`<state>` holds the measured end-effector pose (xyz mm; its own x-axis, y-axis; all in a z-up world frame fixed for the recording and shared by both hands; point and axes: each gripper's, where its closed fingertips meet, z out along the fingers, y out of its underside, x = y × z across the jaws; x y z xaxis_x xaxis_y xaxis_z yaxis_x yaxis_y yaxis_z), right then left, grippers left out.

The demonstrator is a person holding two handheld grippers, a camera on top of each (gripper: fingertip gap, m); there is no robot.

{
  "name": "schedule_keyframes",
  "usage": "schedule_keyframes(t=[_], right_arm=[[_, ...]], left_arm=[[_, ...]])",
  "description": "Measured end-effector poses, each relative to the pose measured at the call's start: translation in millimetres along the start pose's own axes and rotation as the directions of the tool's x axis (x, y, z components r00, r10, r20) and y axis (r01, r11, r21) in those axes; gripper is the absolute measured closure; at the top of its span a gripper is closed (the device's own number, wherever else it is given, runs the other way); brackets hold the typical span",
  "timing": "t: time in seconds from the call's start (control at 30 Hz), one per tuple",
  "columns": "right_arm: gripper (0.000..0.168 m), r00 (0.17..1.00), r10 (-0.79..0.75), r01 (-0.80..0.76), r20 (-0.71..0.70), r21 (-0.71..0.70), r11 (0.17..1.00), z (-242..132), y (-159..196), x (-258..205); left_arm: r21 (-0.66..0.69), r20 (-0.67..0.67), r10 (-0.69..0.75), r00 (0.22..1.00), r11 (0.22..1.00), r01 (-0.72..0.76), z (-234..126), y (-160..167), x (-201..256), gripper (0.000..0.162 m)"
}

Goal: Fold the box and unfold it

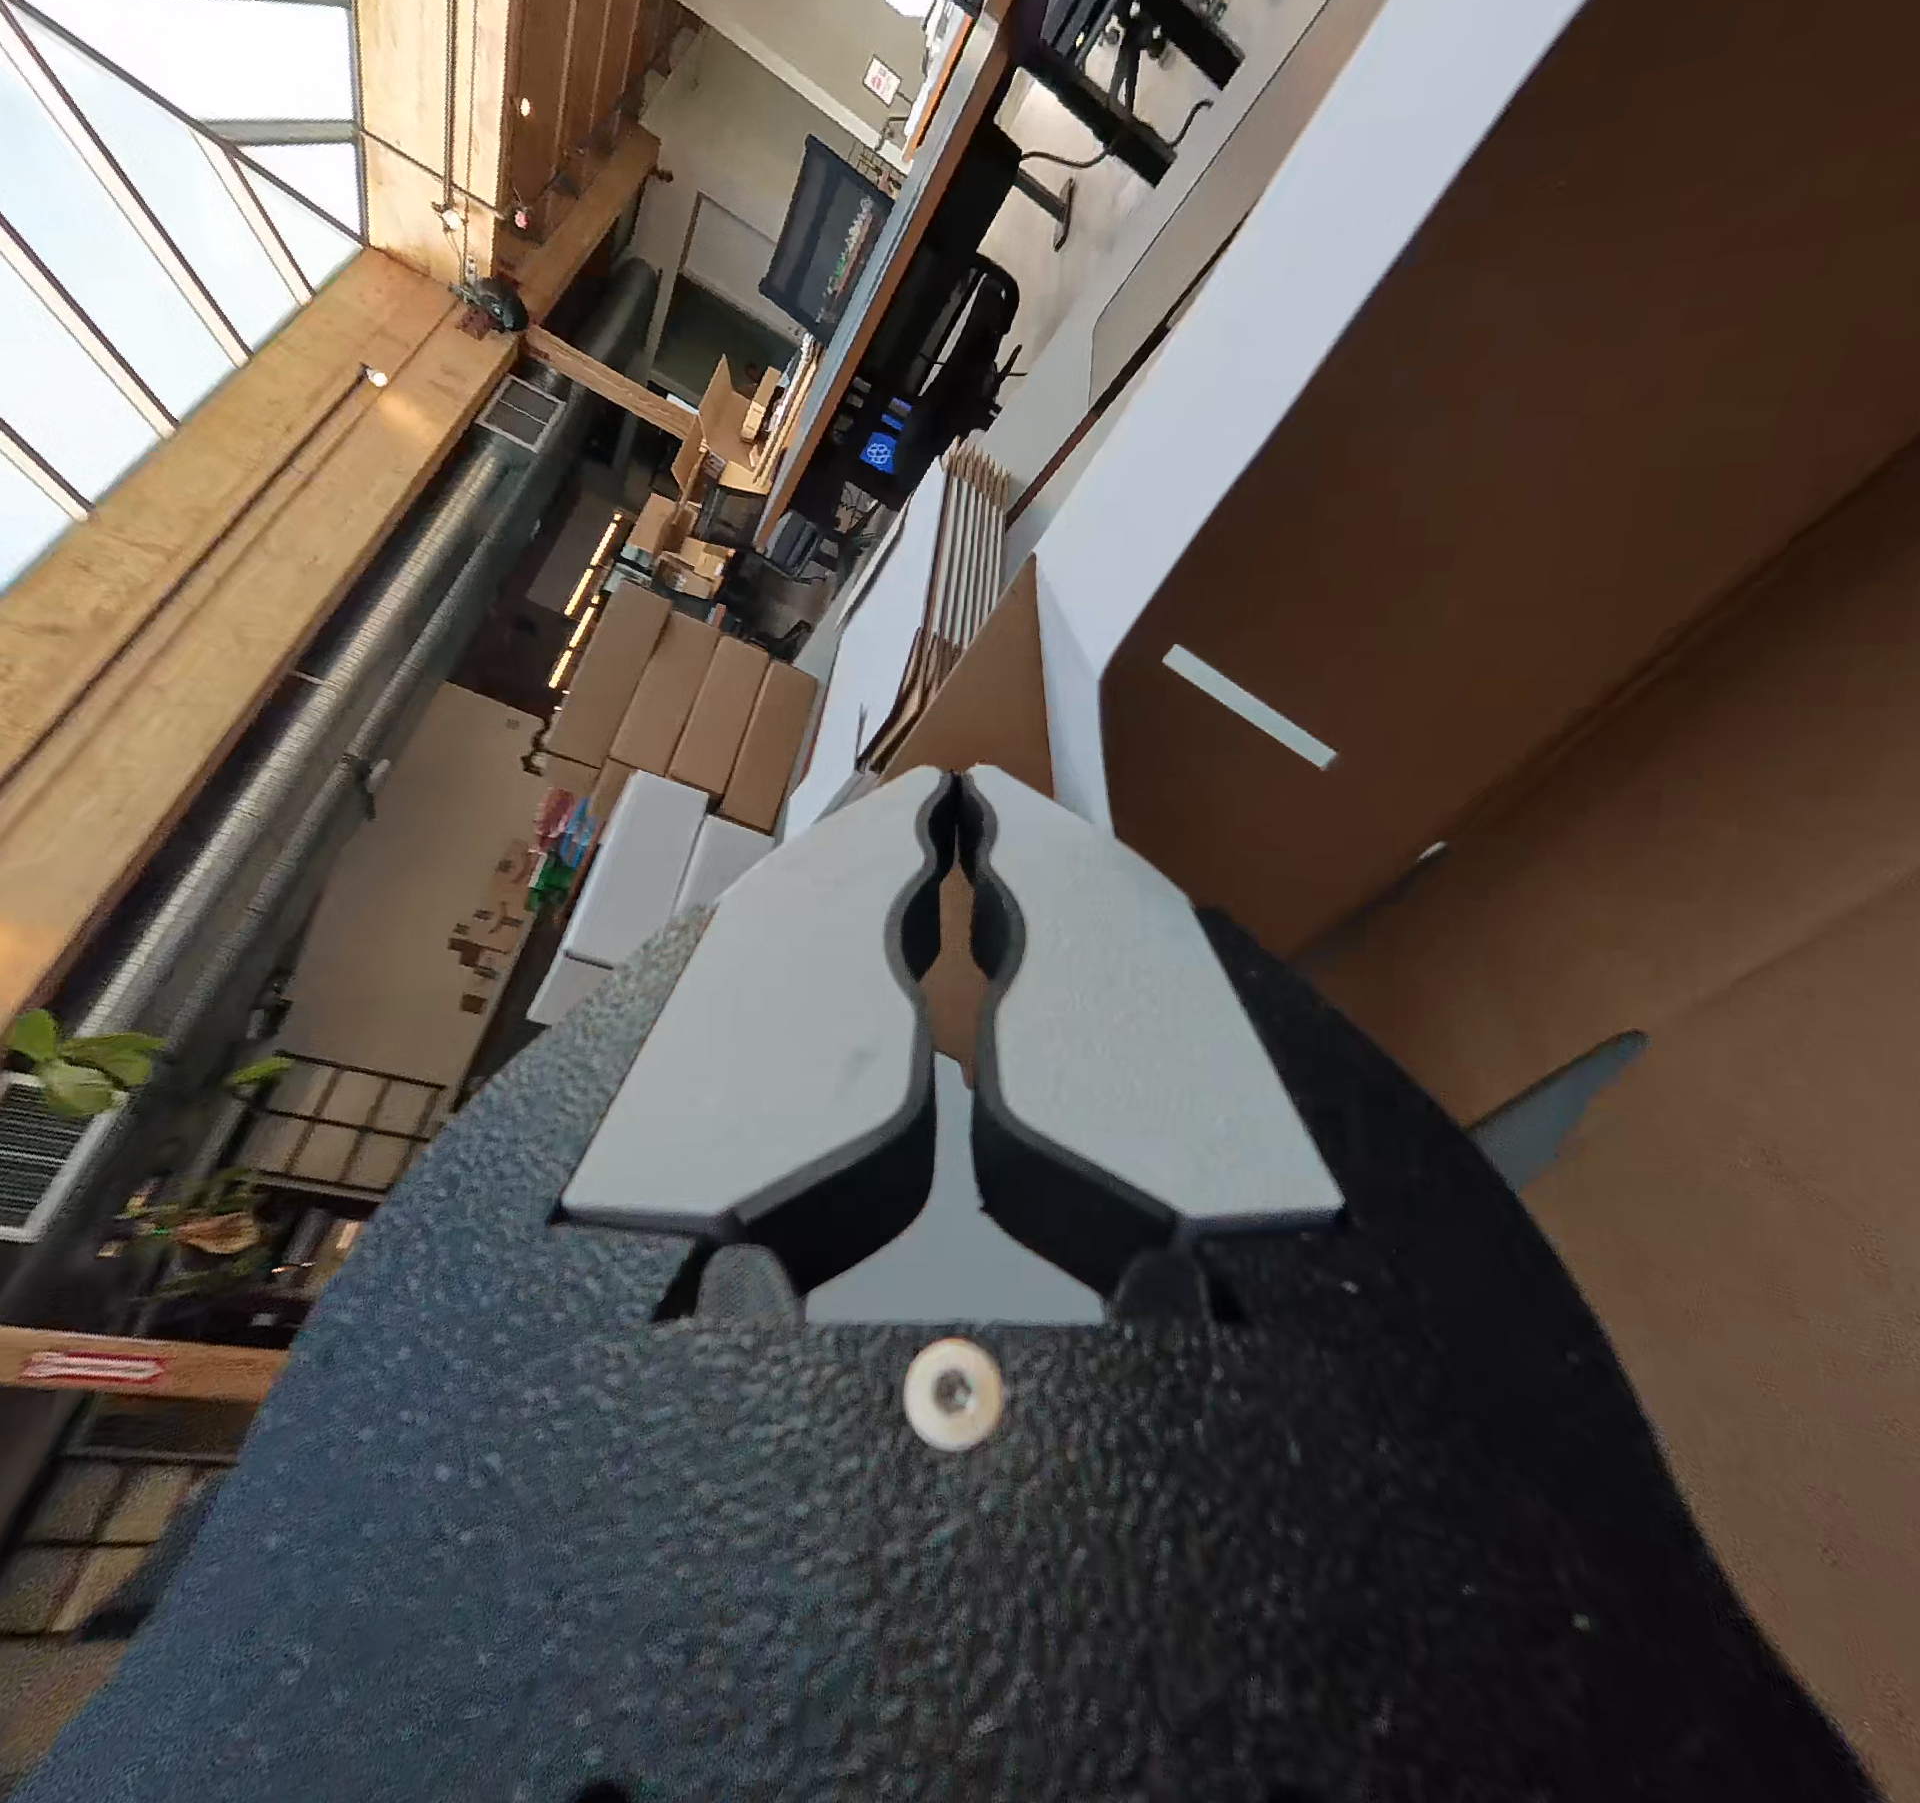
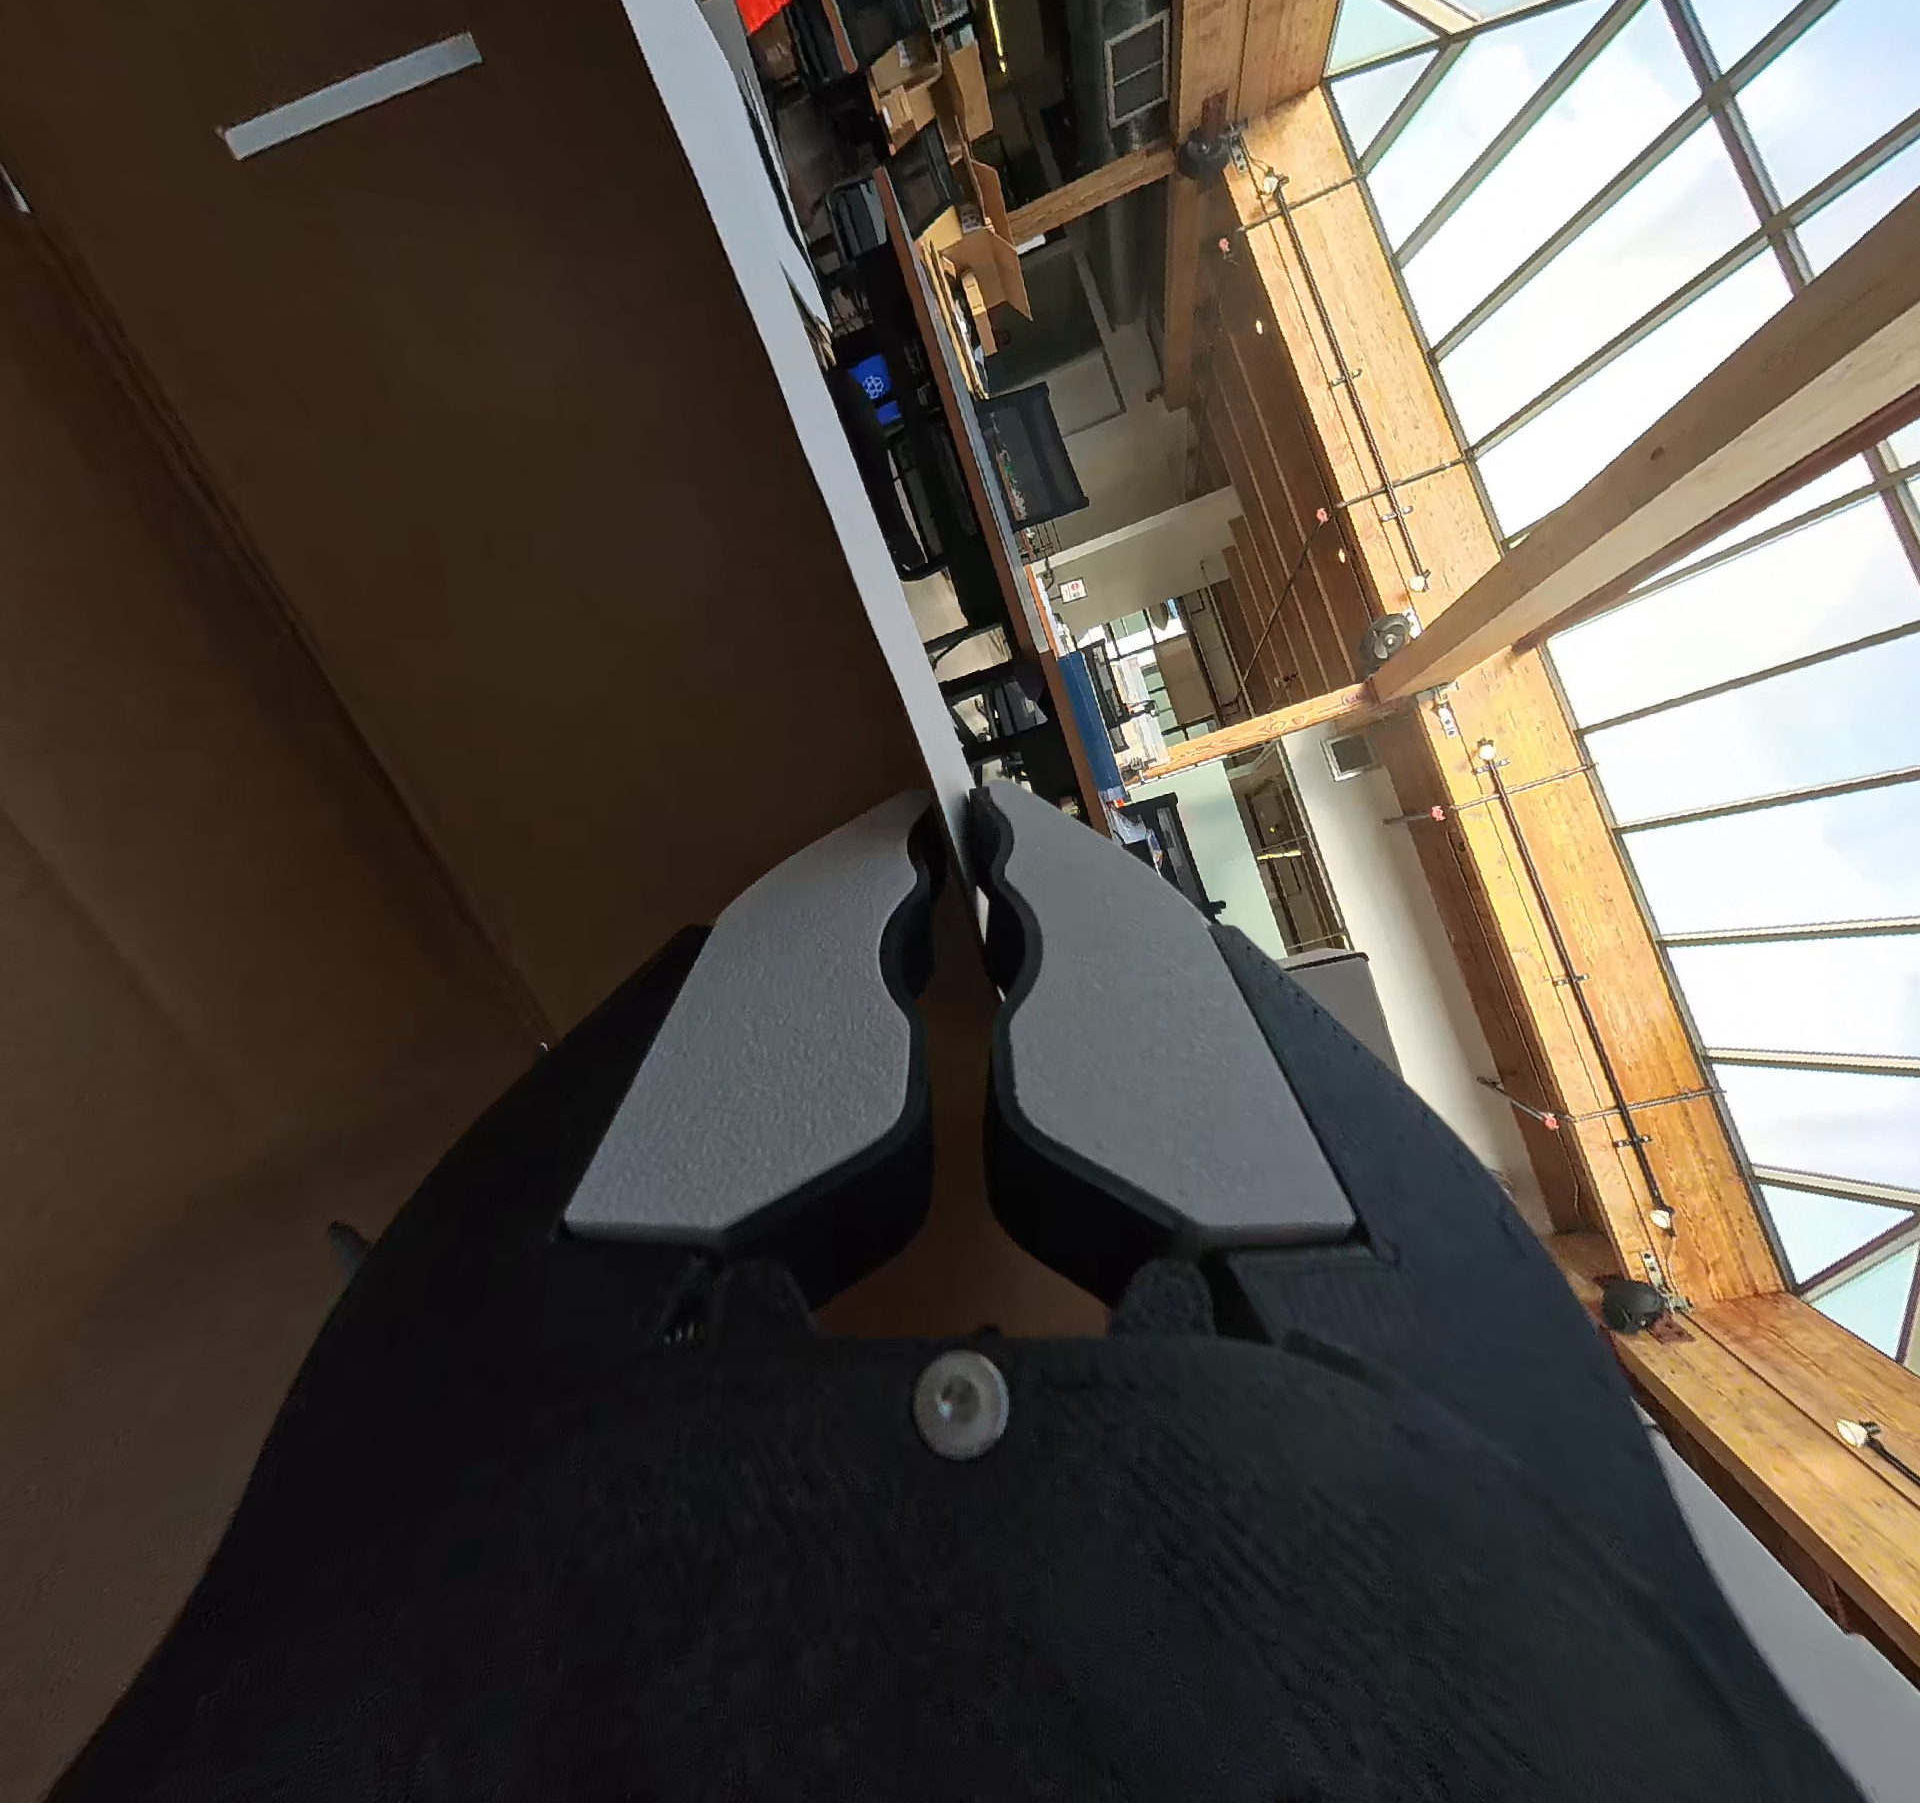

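Observation:
The box is a brown cardboard sheet with creases and a narrow slot [image 1: 1247,704], lying open over a white table [image 1: 1299,247]. In the left wrist view its panels [image 1: 1558,506] fill the right side. My left gripper [image 1: 956,797] is shut on a raised brown side flap [image 1: 987,683], and cardboard shows between the fingers. In the right wrist view the box [image 2: 364,506] fills the left side, with a slot [image 2: 353,96] near the top. My right gripper [image 2: 958,818] is shut on the box's right edge, which runs up between its fingers beside the table [image 2: 717,143].
A stack of flat cardboard pieces [image 1: 961,527] lies farther along the table. Closed brown cartons [image 1: 686,704] and white boxes [image 1: 644,839] stand beyond. Desks, a monitor [image 1: 826,241] and chairs fill the room behind. Wooden beams and skylights [image 2: 1662,403] are overhead.

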<state>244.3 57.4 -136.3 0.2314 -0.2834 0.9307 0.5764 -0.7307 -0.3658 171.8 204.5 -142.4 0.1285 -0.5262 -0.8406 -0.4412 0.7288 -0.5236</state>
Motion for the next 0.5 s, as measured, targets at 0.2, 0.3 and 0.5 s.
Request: schedule_keyframes(t=[0.2,0.3,0.5], right_arm=[[0.164,0.996,0.008,-0.012,0.088,0.043,0.999,1,-1,1],[0.164,0.996,0.012,-0.015,0.093,0.033,0.999,2,0,0],[0.164,0.998,0.009,-0.01,0.066,0.008,1.0,2,2,0]], left_arm=[[0.024,-0.219,-0.298,0.929,0.95,0.31,2,-4,15,0.162],[-0.026,-0.269,-0.268,0.925,0.962,0.271,3,-4,20,0.162],[-0.083,-0.326,-0.256,0.91,0.967,0.242,-9,-14,31,0.162]])
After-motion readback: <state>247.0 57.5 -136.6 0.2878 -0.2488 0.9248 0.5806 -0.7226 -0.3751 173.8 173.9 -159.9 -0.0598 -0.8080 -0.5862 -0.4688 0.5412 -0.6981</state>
